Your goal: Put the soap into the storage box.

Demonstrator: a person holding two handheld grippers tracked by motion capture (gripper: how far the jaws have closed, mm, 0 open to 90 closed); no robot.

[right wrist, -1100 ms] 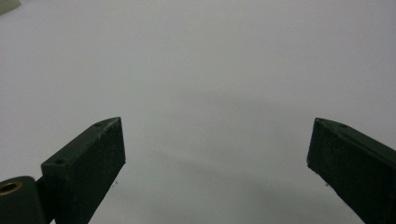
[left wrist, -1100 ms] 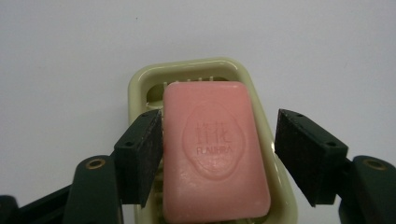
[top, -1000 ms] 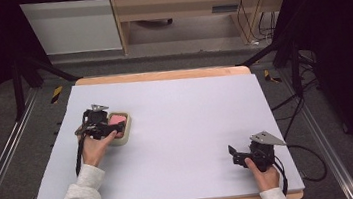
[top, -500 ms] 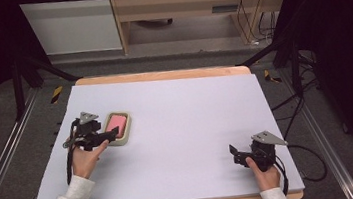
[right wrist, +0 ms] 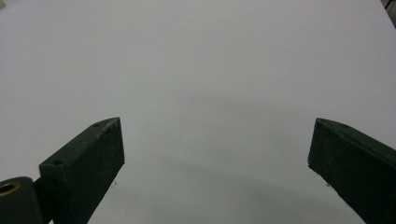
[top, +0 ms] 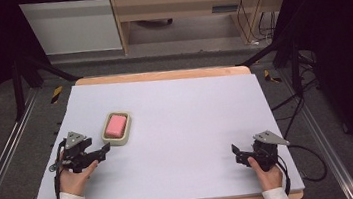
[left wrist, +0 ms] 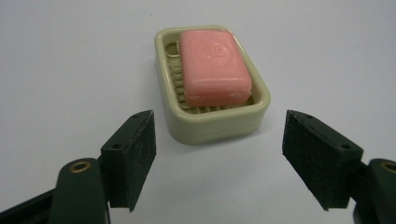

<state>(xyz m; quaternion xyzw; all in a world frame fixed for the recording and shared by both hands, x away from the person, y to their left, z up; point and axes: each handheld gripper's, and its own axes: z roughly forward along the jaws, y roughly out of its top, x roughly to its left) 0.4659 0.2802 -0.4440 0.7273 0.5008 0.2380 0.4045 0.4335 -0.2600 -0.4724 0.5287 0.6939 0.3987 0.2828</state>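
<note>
Nearest me, my right gripper [top: 241, 153] rests low at the front right of the table [top: 193, 128], its jaws spread wide over bare white surface with nothing between them. My left gripper [top: 101, 153] sits at the front left, and its jaws have just been opening; in the left gripper view they stand apart with only table between the pads [left wrist: 135, 158], so it is released and empty. Just beyond its tips is the soap dish [left wrist: 212, 126], pale green and flat on the table, clear of both pads. The pink soap bar [left wrist: 214, 66] lies inside it on the ribbed floor, pushed toward the far end and slightly skewed.

I judge the soap is set in its dish and I am at the let-go and pull-away step. The next move calls for drawing the left gripper straight back and low without nudging the dish rim, then parking it as the right one is.
</note>
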